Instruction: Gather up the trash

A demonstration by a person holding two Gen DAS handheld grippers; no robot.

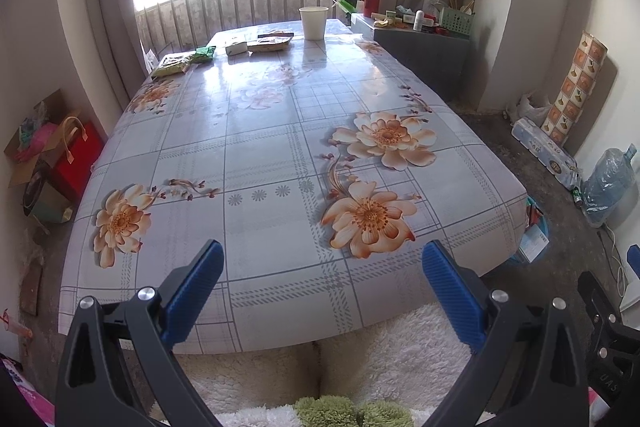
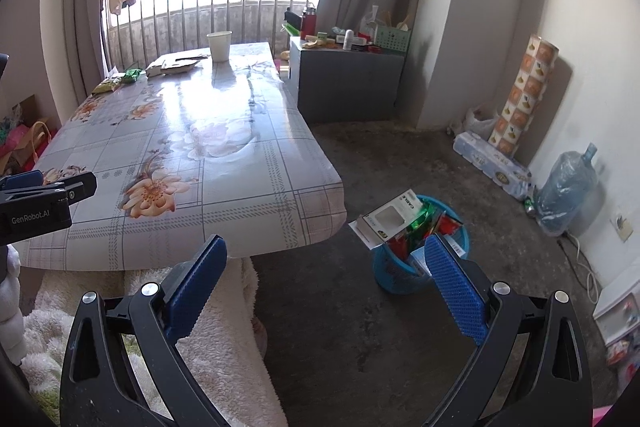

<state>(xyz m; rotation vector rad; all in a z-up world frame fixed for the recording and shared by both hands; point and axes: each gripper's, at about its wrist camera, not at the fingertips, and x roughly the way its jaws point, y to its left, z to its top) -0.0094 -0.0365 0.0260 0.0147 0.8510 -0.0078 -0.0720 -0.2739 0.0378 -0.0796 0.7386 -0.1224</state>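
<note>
A blue trash basket (image 2: 400,277) stands on the floor right of the table, holding a white cable box (image 2: 394,219) and red and green wrappers. Its edge shows past the table corner in the left wrist view (image 1: 536,235). At the table's far end lie green snack packets (image 1: 174,63), a small green wrapper (image 1: 206,54), a white box (image 1: 237,47), a flat brown packet (image 1: 270,44) and a white paper cup (image 1: 314,23). My left gripper (image 1: 322,267) is open and empty over the table's near edge. My right gripper (image 2: 326,267) is open and empty above the floor, left of the basket.
The table carries a glossy flowered cloth (image 1: 280,163). A grey cabinet (image 2: 348,83) with clutter stands at the back right. Tissue packs (image 2: 492,163), a patterned roll (image 2: 520,95) and a water jug (image 2: 568,187) line the right wall. Bags (image 1: 60,155) sit at left.
</note>
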